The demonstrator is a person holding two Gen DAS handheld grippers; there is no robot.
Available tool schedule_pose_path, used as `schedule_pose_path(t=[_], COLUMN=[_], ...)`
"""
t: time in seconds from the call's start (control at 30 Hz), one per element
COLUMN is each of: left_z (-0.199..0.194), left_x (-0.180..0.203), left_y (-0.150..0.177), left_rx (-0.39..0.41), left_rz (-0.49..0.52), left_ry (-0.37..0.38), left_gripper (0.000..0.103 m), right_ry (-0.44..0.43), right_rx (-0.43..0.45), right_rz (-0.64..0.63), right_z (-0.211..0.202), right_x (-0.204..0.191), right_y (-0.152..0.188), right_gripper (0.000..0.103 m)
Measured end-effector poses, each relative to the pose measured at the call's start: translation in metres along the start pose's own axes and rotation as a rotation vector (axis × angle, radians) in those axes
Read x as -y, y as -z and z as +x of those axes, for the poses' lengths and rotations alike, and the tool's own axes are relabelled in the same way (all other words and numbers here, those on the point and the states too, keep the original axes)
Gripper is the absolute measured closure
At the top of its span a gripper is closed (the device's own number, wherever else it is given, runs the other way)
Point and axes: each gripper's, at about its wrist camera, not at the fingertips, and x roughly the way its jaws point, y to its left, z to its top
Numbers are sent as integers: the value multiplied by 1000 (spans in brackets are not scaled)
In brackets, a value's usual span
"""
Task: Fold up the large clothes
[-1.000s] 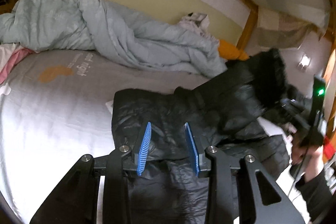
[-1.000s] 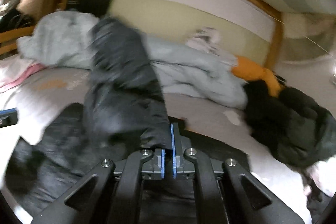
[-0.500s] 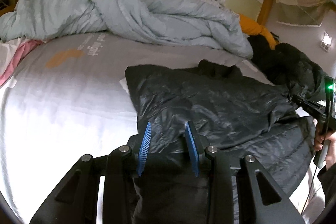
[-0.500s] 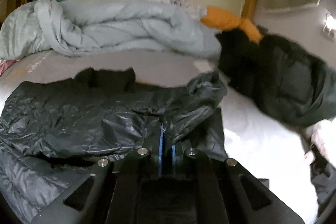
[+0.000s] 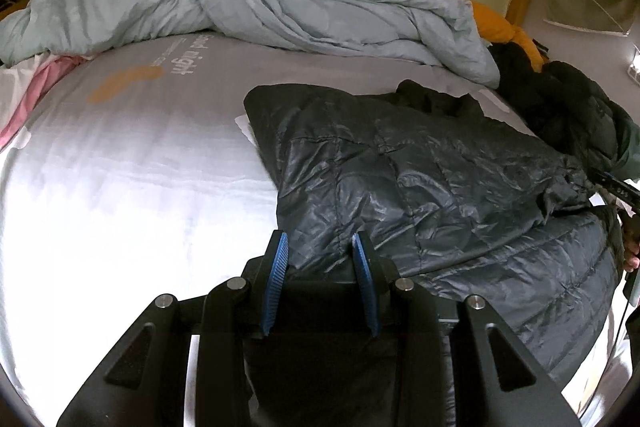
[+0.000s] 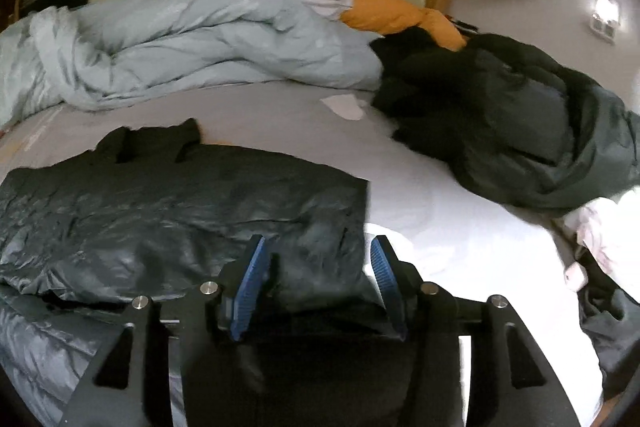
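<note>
Dark quilted jacket (image 5: 420, 187) folded on bed sheet (image 5: 120, 187), seemingly shiny, creased

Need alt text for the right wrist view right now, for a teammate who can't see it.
The right gripper, its blue pads just opened, sits over the edge of a black puffer jacket lying flat on the grey bed sheet. Behind lie a rumpled pale blue duvet and a heap of dark coats.
</note>
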Motion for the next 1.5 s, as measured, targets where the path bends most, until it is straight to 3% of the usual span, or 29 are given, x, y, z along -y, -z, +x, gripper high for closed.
schedule_pose_path(t=[0.1, 0.17, 0.2, 0.33, 0.47, 0.53, 0.7, 0.8, 0.87, 0.97, 1.07, 1.13, 1.2, 1.27, 1.33, 1.37, 1.5], left_z=[-3, -6, -8, -8, -1, 2, 0, -10, -20, -36, -39, -33, -26, -21, -28, -36, -82], left_x=[3, 5, 4, 5, 5, 4, 0, -4, -4, -5, -8, -10, -12, -10, -3, 3, 21], left_y=[-1, -2, -2, -2, 1, 3, 4, 3, 5, 11, 13, 15, 18, 20, 22, 22, 22], left_rx=[7, 16, 27, 24, -5, -17, -13, 1, 5, -3, -50, -70, -87, -103, -81, -42, 146], left_rz=[4, 7, 5, 8, 14, 14, 16, 1, -10, -28, -63, -71, -82, -87, -61, -30, 57], left_ry=[-3, -21, -32, -40, -74, -85, -104, -95, -72, -36, -12, -8, -8, 48, 48, 44, 70], left_gripper=[63, 34, 30, 29, 29, 29, 29, 29, 29, 24, 21, 21, 25, 66, 81, 93, 97], right_ry=[-14, -52, -99, -224, -110, -112, -99, -76, -106, -139, -143, -161, -170, -199, -329, -380, -301], right_rx=[-5, -17, -34, -143, -258, -289, -294, -252, -208, -150, -101, -100, -136, -175, -203, -199, -59], right_rz=[44, 63, 74, 51, -38, -34, -31, -72, -52, -16, 35, 74, 105, 132, 125, 105, 14], right_z=[-1, -1, 1, 21, 55, 69, 73, 58, 36, 6, -19, -26, -22, -14, -9, -13, -42], right_x=[20, 29, 33, 24, 4, 4, 5, 5, 12, 25, 45, 59, 71, 78, 75, 71, 63], right_y=[-3, -4, -5, -4, 3, 5, 4, 3, 3, 9, 19, 26, 35, 44, 54, 58, 61], right_gripper=[47, 47, 47, 47, 60, 60, 60, 60, 60, 52, 27, 25, 25, 26, 62, 90, 96])
